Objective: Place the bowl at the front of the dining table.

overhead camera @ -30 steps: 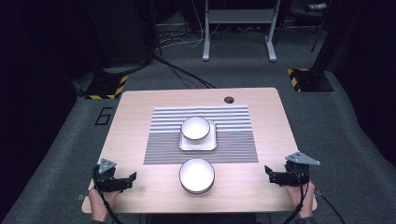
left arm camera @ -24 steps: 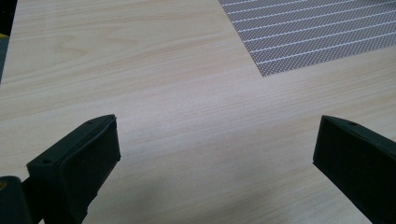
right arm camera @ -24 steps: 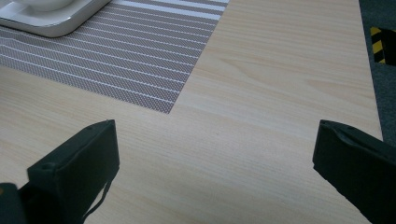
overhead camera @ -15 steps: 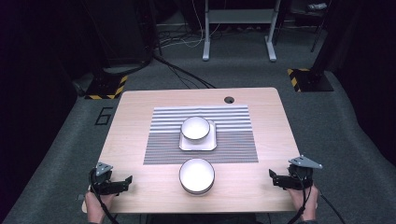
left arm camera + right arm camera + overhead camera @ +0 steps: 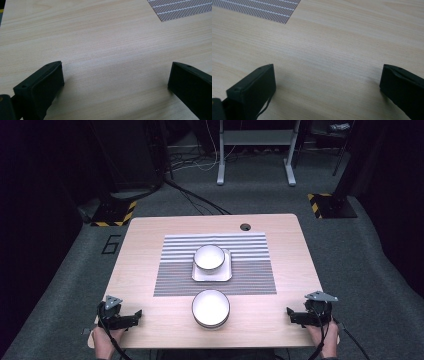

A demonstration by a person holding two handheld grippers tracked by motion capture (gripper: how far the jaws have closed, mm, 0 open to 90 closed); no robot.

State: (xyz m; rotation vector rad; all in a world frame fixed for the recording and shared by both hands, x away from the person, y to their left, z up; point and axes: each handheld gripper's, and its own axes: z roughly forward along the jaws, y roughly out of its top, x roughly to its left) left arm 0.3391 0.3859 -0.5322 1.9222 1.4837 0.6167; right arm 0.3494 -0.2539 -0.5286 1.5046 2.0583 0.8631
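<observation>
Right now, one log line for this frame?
left gripper open, idle | right gripper open, idle | round white bowl untouched on light wooden table

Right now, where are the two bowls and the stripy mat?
near bowl (image 5: 211, 308), high view, inside of the bowl.
far bowl (image 5: 209, 257), high view, inside of the bowl, which sits on a white tray.
striped mat (image 5: 252, 270), high view, bare right part.

My table is brightly lit from above; the room around is dark, and my close views look soft.
</observation>
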